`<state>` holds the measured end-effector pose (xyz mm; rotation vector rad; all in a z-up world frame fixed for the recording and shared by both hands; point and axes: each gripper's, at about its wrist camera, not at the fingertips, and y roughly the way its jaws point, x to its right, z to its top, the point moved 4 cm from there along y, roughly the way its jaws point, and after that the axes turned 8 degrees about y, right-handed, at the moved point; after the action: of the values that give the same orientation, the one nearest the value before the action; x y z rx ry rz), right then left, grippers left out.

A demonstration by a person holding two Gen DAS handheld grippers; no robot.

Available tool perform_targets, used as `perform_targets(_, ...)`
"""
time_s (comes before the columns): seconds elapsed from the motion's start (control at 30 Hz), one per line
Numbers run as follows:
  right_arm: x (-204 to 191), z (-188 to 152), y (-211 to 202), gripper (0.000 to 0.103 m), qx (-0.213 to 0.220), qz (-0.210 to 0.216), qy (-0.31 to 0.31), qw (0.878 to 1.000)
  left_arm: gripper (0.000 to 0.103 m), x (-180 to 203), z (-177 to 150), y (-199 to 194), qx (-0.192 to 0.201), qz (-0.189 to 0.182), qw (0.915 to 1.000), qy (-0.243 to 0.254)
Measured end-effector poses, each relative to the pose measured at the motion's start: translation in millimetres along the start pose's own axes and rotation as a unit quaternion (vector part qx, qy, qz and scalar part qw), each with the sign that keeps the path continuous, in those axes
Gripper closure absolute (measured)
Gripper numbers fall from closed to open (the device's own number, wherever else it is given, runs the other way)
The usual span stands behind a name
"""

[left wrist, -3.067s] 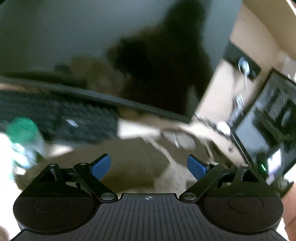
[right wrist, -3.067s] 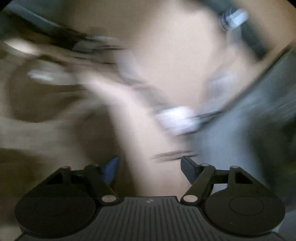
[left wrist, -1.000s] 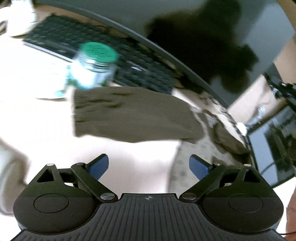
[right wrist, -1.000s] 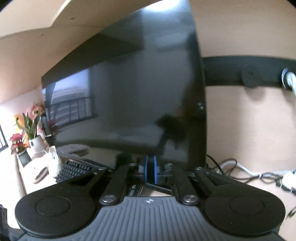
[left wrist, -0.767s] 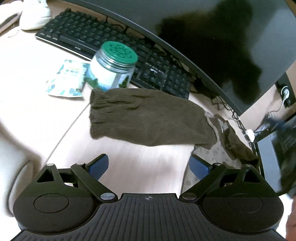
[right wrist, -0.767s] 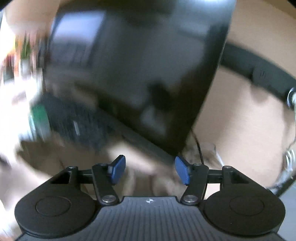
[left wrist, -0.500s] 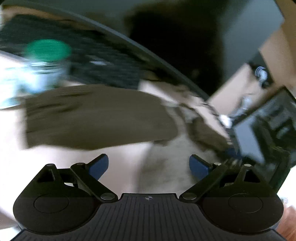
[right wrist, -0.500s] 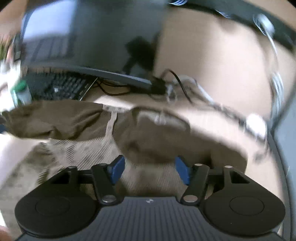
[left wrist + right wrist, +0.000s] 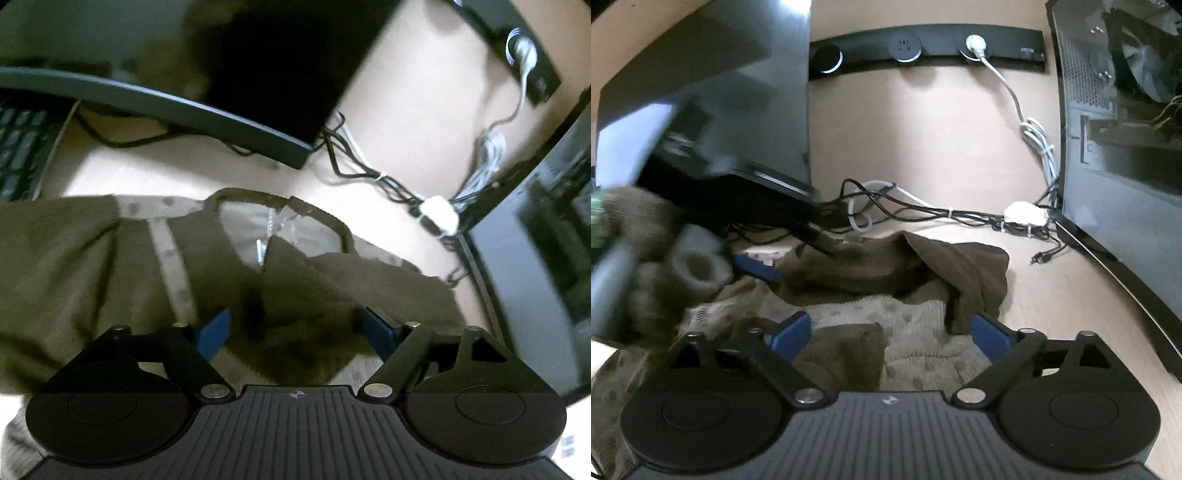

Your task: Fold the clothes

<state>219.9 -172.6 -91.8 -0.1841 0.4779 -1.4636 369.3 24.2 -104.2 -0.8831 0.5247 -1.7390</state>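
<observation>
An olive-brown knit sweater (image 9: pixel 74 258) with a beige dotted body lies on the desk, its neckline (image 9: pixel 280 225) facing the monitor. My left gripper (image 9: pixel 295 332) is open, low over the sweater, with a bunched fold of olive knit between its blue pads. In the right wrist view the sweater (image 9: pixel 871 273) lies crumpled with a sleeve (image 9: pixel 975 273) folded over the dotted part. My right gripper (image 9: pixel 890 332) is open just above that dotted fabric, holding nothing. The left gripper's blue pad (image 9: pixel 753 267) shows blurred at the left of that view.
A curved monitor (image 9: pixel 184 99) stands just behind the sweater, with a keyboard (image 9: pixel 18 155) at the left. A tangle of cables (image 9: pixel 923 210) and a white adapter (image 9: pixel 1023 214) lie on the desk. A black computer case (image 9: pixel 1126 166) stands at the right. A power strip (image 9: pixel 923 48) runs along the wall.
Both grippers came down close over the sweater's collar end. The right gripper, shut a second ago and pointing at the monitor, has opened and now hovers over the dotted fabric.
</observation>
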Motion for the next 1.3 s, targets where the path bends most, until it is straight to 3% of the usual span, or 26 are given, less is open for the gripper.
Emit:
perform_targets(0.07,-4,0,4,0.004,0.003,0.004,-0.005,1.0,0.033,11,3,12,-0.002,0.022,0.9995,0.023)
perform_targets(0.1,-4,0,4,0.003,0.004,0.005,-0.007,1.0,0.047,13,2,14,-0.003,0.032,0.9989,0.035)
perform_targets(0.17,-4,0,3,0.001,0.005,0.008,-0.009,1.0,0.062,19,1,17,-0.003,0.051,0.9969,0.059)
perform_targets(0.2,-4,0,4,0.0,0.002,0.011,-0.009,1.0,0.075,21,3,12,0.009,0.06,0.9956,0.071)
perform_targets(0.37,-2,1,9,0.0,-0.012,0.008,-0.001,1.0,0.08,21,23,-23,0.088,0.109,0.9849,0.101)
perform_targets(0.47,-2,0,12,0.0,-0.021,0.004,-0.001,1.0,0.08,2,25,-39,0.104,0.128,0.9818,0.094)
perform_targets(0.63,-7,-2,16,0.0,-0.029,-0.002,-0.02,0.999,0.071,-28,6,-34,0.07,0.146,0.9838,0.076)
perform_targets(0.67,-8,-2,16,0.0,-0.03,-0.004,-0.021,0.999,0.062,-33,1,-34,0.062,0.143,0.9857,0.065)
perform_targets(0.73,-8,-3,18,0.0,-0.034,-0.007,-0.022,0.999,0.057,-42,-6,-46,0.059,0.13,0.9891,0.037)
perform_targets(0.8,-7,-3,19,0.0,-0.037,-0.01,-0.02,0.999,0.036,-53,-13,-70,0.068,0.12,0.9904,0.007)
perform_targets(0.87,-7,-3,20,0.0,-0.04,-0.013,-0.018,0.999,0.027,-67,-20,-98,0.082,0.117,0.9894,-0.024)
perform_targets(0.97,-7,-3,21,0.0,-0.04,-0.018,-0.019,0.999,0.022,-106,-38,-152,0.123,0.161,0.9768,-0.068)
perform_targets(1.03,-9,-4,22,0.0,-0.041,-0.023,-0.024,0.999,0.018,-141,-55,-182,0.139,0.215,0.9619,-0.096)
perform_targets(1.13,-14,-4,24,0.0,-0.042,-0.033,-0.041,0.998,0.015,-192,-79,-201,0.121,0.256,0.9465,-0.154)
perform_targets(1.3,-26,-7,24,0.0,-0.039,-0.042,-0.079,0.995,0.016,-224,-92,-197,0.103,0.285,0.938,-0.167)
